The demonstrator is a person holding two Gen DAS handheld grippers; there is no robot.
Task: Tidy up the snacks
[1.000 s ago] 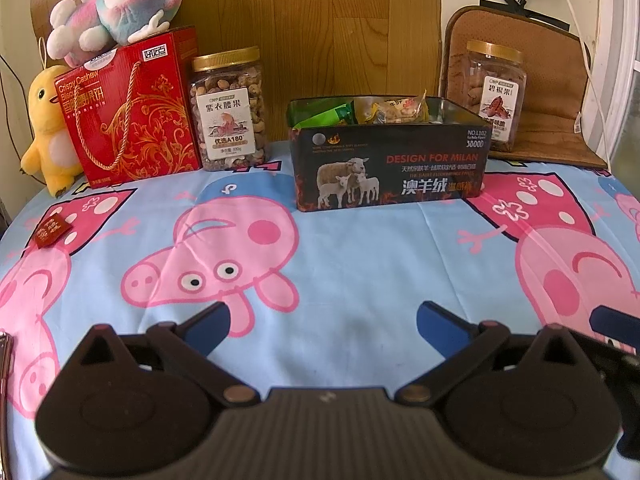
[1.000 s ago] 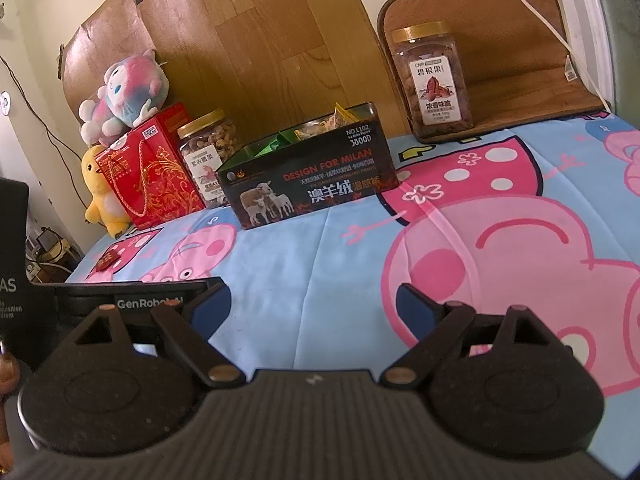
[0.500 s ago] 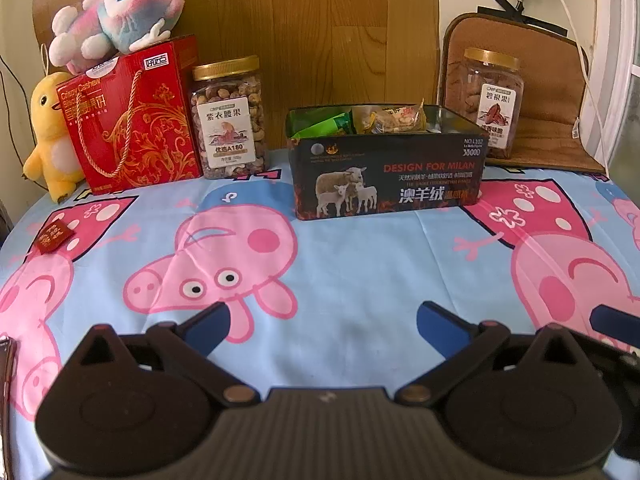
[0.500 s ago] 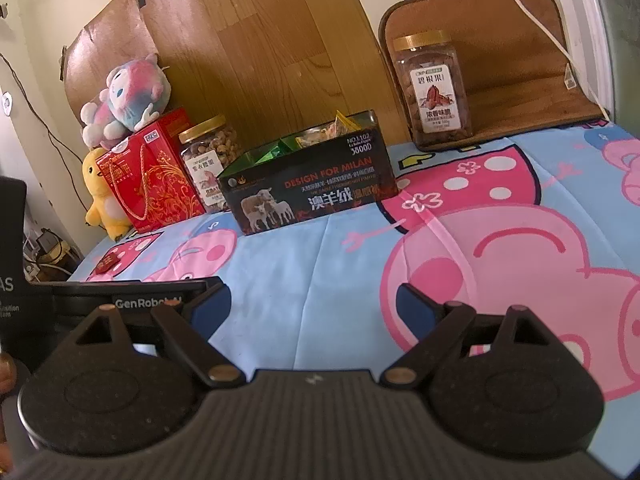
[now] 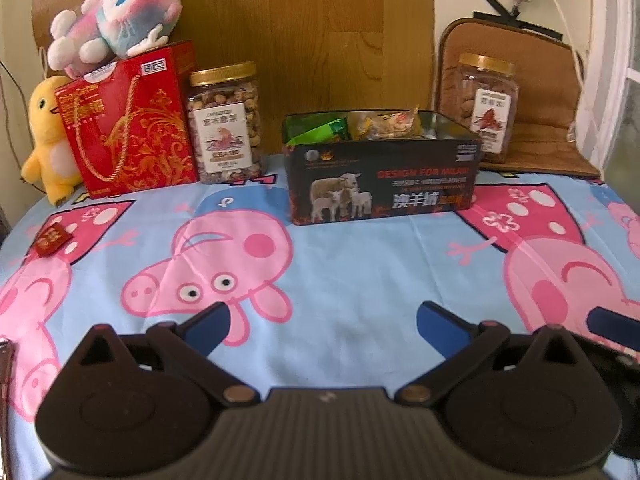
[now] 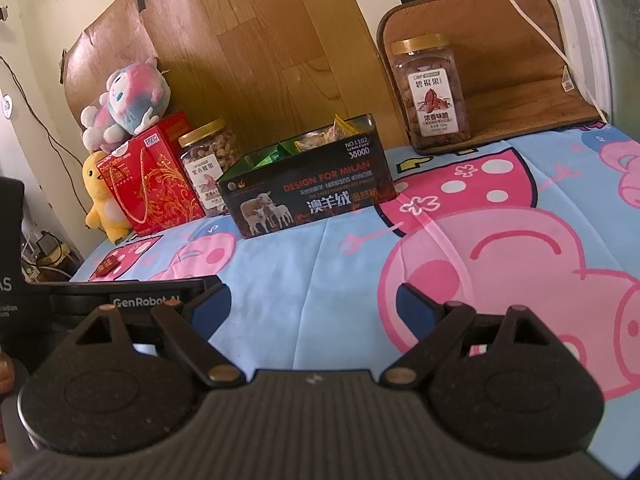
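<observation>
With both my left gripper (image 5: 322,320) and right gripper (image 6: 314,302) spread and empty, I approach the loose red packet (image 5: 52,236) at the cloth's left edge low, then carry it to the tin (image 5: 382,174).

Daylight enters from the right, where a window frame (image 5: 624,80) glares pale and washed out. The cloth-covered surface (image 5: 360,264) is evenly bright, with only soft shadows. Both fisheye views bend straight lines hard near the edges, and the corners fall to black. The black tin (image 6: 308,196) reads sharply in the right view, its print softer in the left. The left gripper (image 5: 322,316) body nearest the lens sits dark and slightly soft.
</observation>
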